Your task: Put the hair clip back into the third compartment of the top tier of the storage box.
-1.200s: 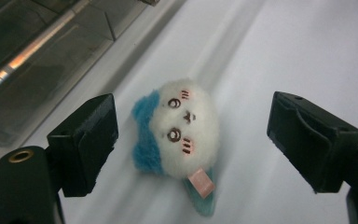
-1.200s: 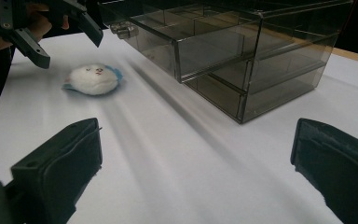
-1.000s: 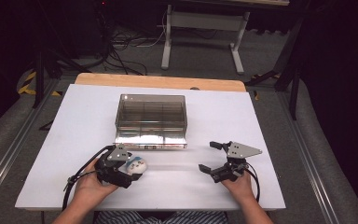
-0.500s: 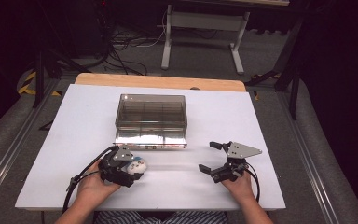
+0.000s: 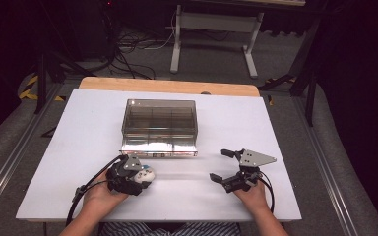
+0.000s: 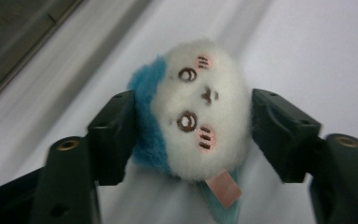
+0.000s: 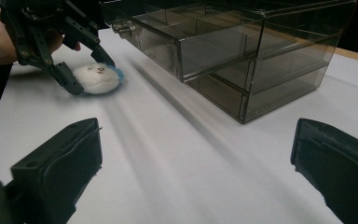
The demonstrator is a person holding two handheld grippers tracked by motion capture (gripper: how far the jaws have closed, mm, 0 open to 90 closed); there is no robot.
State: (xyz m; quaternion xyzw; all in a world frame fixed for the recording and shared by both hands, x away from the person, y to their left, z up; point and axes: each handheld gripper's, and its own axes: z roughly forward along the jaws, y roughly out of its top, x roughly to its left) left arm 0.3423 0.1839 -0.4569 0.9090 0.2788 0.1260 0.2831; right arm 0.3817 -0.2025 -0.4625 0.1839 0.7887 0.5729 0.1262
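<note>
The plush toy (image 6: pixel 200 109) is white and fluffy with a blue back, brown stitched eyes, pink striped cheeks and a pale pink tag. Both jaws beside the toy are black. Beyond the toy, the drawer box (image 5: pixel 159 124) is smoke-grey and see-through. The tabletop (image 5: pixel 285 128) is white, with a light wood strip along its far edge behind the box.

We see bare white desk (image 5: pixel 256 123) between the 2 hands, open for passage from either side. Ahead stands the smoky plastic drawer box (image 5: pixel 160 127), blocking the middle of the desk; wide free strips run to its left and right. The plush toy (image 6: pixel 198 109) fills the gap inside the left claw (image 5: pixel 139 174).
</note>
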